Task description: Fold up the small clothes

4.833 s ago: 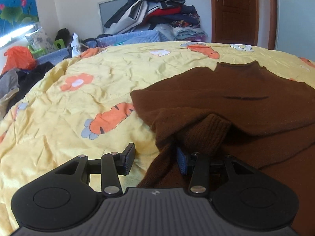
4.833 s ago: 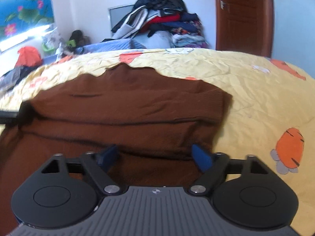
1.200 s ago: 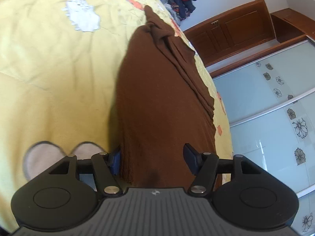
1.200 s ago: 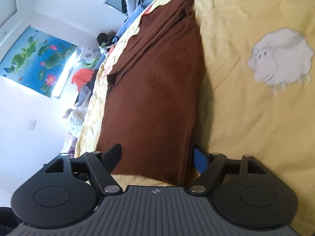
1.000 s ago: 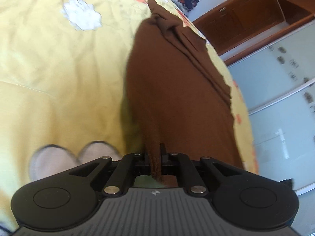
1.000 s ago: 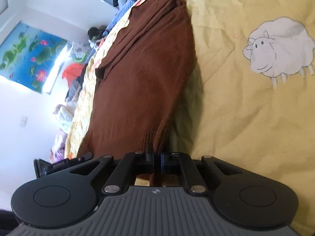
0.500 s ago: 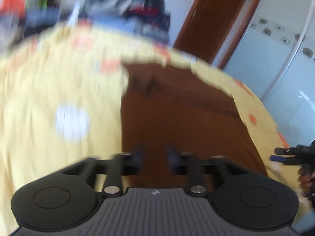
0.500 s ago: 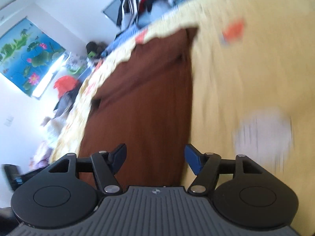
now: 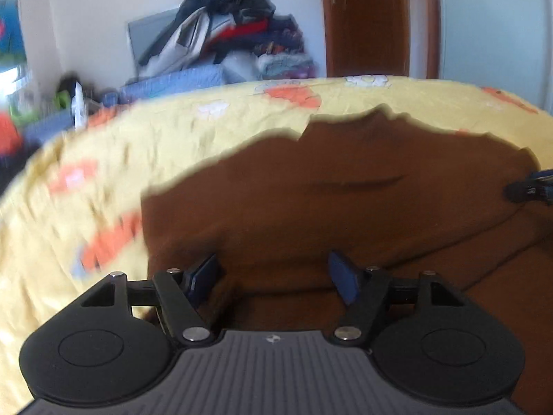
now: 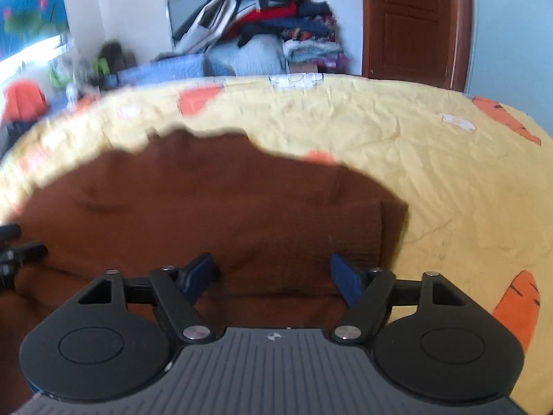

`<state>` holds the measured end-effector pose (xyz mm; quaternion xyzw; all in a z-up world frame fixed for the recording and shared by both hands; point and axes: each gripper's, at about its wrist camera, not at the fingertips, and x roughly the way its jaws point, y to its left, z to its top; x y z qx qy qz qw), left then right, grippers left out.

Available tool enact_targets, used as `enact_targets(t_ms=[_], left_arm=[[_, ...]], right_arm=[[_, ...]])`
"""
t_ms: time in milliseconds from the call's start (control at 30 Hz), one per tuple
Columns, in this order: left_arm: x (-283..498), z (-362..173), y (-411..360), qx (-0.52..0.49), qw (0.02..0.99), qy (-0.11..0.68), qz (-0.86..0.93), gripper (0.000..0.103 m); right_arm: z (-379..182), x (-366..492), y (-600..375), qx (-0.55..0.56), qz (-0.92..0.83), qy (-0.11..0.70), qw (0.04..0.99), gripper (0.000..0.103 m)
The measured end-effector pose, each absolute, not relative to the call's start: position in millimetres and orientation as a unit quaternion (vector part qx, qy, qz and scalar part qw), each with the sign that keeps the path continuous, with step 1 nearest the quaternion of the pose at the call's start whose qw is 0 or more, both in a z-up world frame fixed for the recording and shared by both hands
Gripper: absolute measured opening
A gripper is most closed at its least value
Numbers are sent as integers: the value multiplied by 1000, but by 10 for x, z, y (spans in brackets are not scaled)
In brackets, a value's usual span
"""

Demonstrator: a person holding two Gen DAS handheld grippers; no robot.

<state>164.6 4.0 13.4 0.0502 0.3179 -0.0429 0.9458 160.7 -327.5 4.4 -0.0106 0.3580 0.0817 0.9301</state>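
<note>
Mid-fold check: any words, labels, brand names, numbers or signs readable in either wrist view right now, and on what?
No readable text in either view.
Small pale emblem on the left tool's grey ribbed housing: a logo mark, no letters.
Same emblem on the right tool's housing: no letters.
Brown sweater: no tag or print showing.
Yellow bedsheet: cartoon pictures only.

Bright, even daylight, strongest from the window strip (image 10: 31,48) at far left, blown near white. Heavy motion smear across the yellow bedspread (image 9: 103,180) left of the brown sweater (image 9: 311,200), its edge ragged and doubled. Sharper on the right, creases crisp. Soft shadow under the sweater's right edge. Fisheye bowing, dark top corners.
</note>
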Motion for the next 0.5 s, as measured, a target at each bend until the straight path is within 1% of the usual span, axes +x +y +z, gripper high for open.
enact_targets(t_ms=[67,133,233,300,367,433,500], left_arm=[[1643,124,166,38,944,322,-53,71],[1639,102,198,44,945,321,-56,71],[1646,125,117,65,943,324,-46,71],[1534,243,82,71,943,322,-40,70],[1435,324,70,72,947,309,-49,70],[1424,290,63,82,943,319,-53,70],[1477,161,99,87,938,331,-49,73]], right_arm=[[-37,1497,-3297,-42,96,342,934,79],[-82,1436,-3333,-43,104,327,938,79],[-70,1492,-3287,-46,103,327,938,82],[-4,1464,-3287,-40,103,331,937,83],[145,1366,-3312,-9,91,329,940,86],[227,1337,-3293,14,100,321,942,94],[172,1417,-3181,-14,93,334,938,94]])
